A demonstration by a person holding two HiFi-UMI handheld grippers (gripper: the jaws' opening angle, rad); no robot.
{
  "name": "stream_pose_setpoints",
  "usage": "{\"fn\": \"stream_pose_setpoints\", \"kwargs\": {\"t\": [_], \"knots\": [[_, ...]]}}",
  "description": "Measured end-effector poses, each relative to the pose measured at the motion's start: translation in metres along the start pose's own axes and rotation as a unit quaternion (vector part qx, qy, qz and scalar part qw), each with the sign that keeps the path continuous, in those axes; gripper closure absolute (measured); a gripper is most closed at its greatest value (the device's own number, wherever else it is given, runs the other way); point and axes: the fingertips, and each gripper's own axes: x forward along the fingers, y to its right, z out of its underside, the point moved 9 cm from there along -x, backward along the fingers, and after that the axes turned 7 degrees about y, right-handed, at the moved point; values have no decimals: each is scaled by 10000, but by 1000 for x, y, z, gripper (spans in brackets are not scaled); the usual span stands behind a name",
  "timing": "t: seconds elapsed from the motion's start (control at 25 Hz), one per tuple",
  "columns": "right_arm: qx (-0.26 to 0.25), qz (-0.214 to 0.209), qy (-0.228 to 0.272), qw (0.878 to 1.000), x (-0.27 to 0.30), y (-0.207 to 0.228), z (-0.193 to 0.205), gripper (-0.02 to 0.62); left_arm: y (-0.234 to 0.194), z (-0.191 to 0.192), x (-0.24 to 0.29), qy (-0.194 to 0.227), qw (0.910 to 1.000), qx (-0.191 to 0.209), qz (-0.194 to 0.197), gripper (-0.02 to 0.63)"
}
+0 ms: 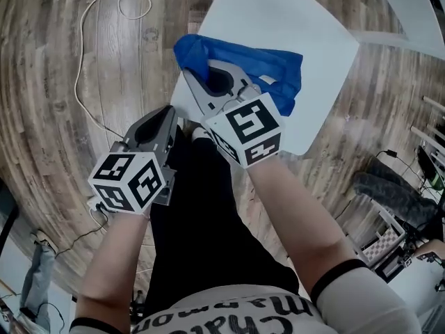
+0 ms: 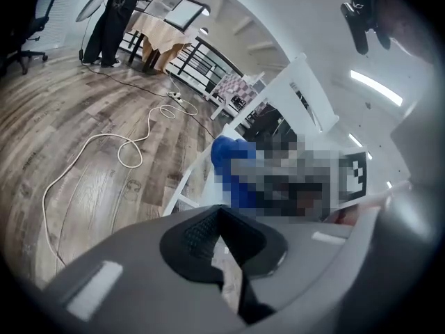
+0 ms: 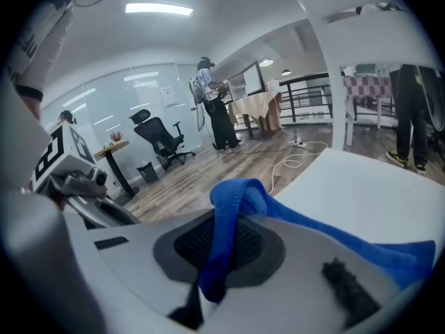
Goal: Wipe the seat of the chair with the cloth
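The white chair seat (image 1: 278,19) fills the top middle of the head view. A blue cloth (image 1: 268,65) lies bunched along its near left edge. My right gripper (image 1: 198,67) is shut on the cloth's left end. In the right gripper view a fold of the cloth (image 3: 233,200) is pinched between the jaws (image 3: 224,223), and the rest trails right over the seat (image 3: 361,186). My left gripper (image 1: 167,111) hovers off the seat to its near left, above the floor, shut with nothing in it (image 2: 221,213). It faces the cloth (image 2: 229,162) and the seat edge.
A white cable (image 1: 90,40) loops over the wooden floor left of the chair, with a power strip (image 1: 94,204) nearer me. The person's dark trousers (image 1: 201,207) are below the grippers. Stands and clutter (image 1: 389,207) sit at right. An office chair (image 3: 160,141) and people stand far off.
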Motion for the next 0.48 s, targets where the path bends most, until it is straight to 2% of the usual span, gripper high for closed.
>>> {"fn": "stream_pose_setpoints", "kwargs": {"t": [0.08, 0.2, 0.28, 0.48], "knots": [[-368, -14, -211, 9991, 1, -3, 6, 561, 0, 4, 1, -94, 9999, 43, 24, 600], [-992, 236, -720, 9922, 1, -8, 14, 561, 7, 9, 6, -187, 9997, 138, 82, 600], [-875, 486, -838, 9914, -4, -5, 17, 561, 14, 7, 11, -209, 9995, 191, 159, 600], [-159, 1063, -930, 9898, -36, 18, 27, 561, 38, 8, 28, -422, 9966, 499, 503, 600]]}}
